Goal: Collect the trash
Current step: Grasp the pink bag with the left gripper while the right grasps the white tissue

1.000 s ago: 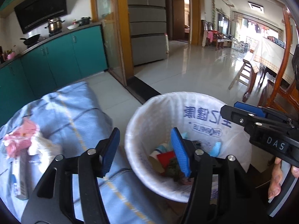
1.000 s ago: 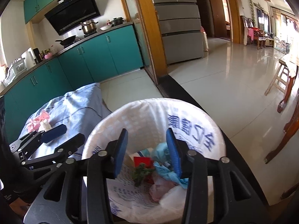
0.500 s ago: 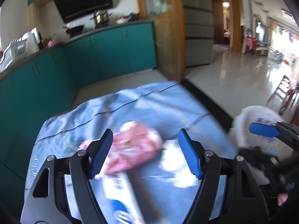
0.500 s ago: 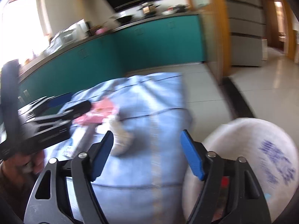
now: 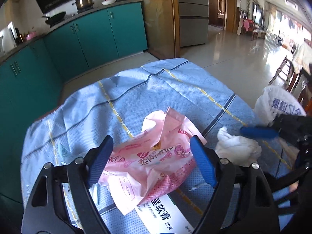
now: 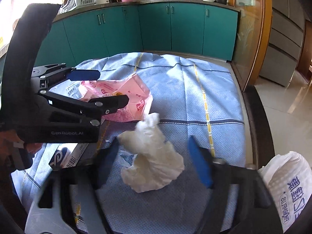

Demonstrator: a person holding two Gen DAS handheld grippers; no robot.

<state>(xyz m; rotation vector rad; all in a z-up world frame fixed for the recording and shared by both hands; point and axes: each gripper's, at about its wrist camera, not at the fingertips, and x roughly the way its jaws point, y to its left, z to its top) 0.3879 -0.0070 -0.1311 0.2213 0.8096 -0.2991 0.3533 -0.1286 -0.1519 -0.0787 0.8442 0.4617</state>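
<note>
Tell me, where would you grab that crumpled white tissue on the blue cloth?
Grab the crumpled white tissue around its bunched middle, coming down from above with one blue finger on each side. It stands up in a loose heap on the blue cloth, so its sides are exposed, while its flat lower edges would likely slip. The right tool is open and already straddles it.

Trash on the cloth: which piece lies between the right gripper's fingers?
The crumpled white tissue; the pink wrapper and the white box lie further left.
</note>
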